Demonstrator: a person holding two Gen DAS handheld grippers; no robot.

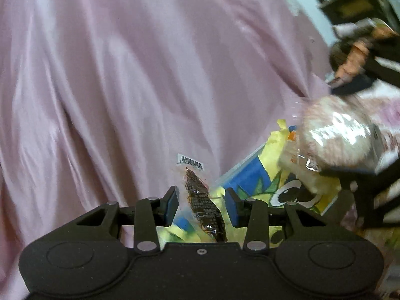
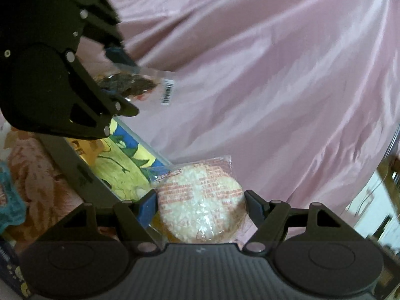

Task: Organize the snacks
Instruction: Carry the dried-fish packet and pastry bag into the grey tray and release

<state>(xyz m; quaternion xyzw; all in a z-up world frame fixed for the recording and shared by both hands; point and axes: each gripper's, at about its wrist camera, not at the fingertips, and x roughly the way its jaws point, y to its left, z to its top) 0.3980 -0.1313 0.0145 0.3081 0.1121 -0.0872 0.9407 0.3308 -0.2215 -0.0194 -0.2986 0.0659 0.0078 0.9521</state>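
My left gripper (image 1: pixel 202 203) has its jaws apart around a dark brown snack in a clear wrapper (image 1: pixel 203 206); the wrapper hangs between the blue pads above a yellow and blue cartoon-printed box (image 1: pixel 252 175). In the right wrist view the left gripper (image 2: pixel 117 75) holds the same dark snack (image 2: pixel 127 85) in the air. My right gripper (image 2: pixel 200 206) is closed on a round white rice cake in clear wrap (image 2: pixel 202 205), held over the box (image 2: pixel 120 165). The rice cake also shows blurred in the left wrist view (image 1: pixel 335 137).
A pink satin sheet (image 1: pixel 125 75) covers the surface behind the box. A floral cloth (image 2: pixel 37 175) and a teal packet (image 2: pixel 10 200) lie left of the box. A dark blue box corner (image 2: pixel 10 270) sits at the lower left. Furniture stands at the far right (image 1: pixel 355 2).
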